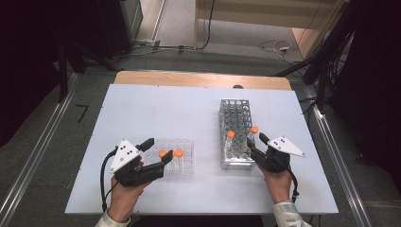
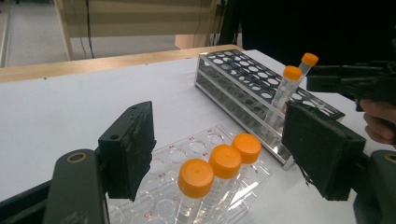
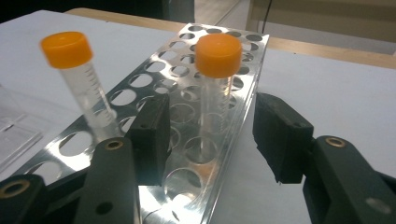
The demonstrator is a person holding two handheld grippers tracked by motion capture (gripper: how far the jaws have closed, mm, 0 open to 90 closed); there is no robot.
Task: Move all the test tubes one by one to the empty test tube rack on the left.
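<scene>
**Tube shuffle between two racks: looks roughly midway**

Starting at the left: the left hand-held gripper (image 1: 158,150) hangs over the clear plastic well rack (image 1: 185,144) with its jaws spread apart, gripping nothing. From its own view, three orange-capped clear plastic tubes (image 2: 223,161) stand in a row in that rack, right between and below the jaws, and the pads aren't touching any of them. The high view shows me just two caps there, so one is probably hidden by the gripper.

Moving right: the shiny perforated metal tube rack (image 1: 235,109) holds two more orange-capped tubes at its near end. The right hand-held gripper (image 1: 256,142) sits at that end with its jaws either side of the nearer upright tube (image 3: 215,60). The jaws are partly closed in but the pads look clear of it, so I'd call it released and not clamped. The other tube (image 3: 74,60) leans a bit, off to the side.

My guess is tubes are going from one rack to the other, but I can't tell which way. So two in metal, three in plastic, and loads of empty holes in both.

Surface: a plain white worktop (image 1: 142,109) with a light wooden strip (image 1: 198,79) along the far edge, otherwise bare. The room has grey floor (image 1: 179,19), metal rails (image 1: 38,156) down both sides, loose cables (image 1: 276,46) at the back, and dark gear around the edges.
</scene>
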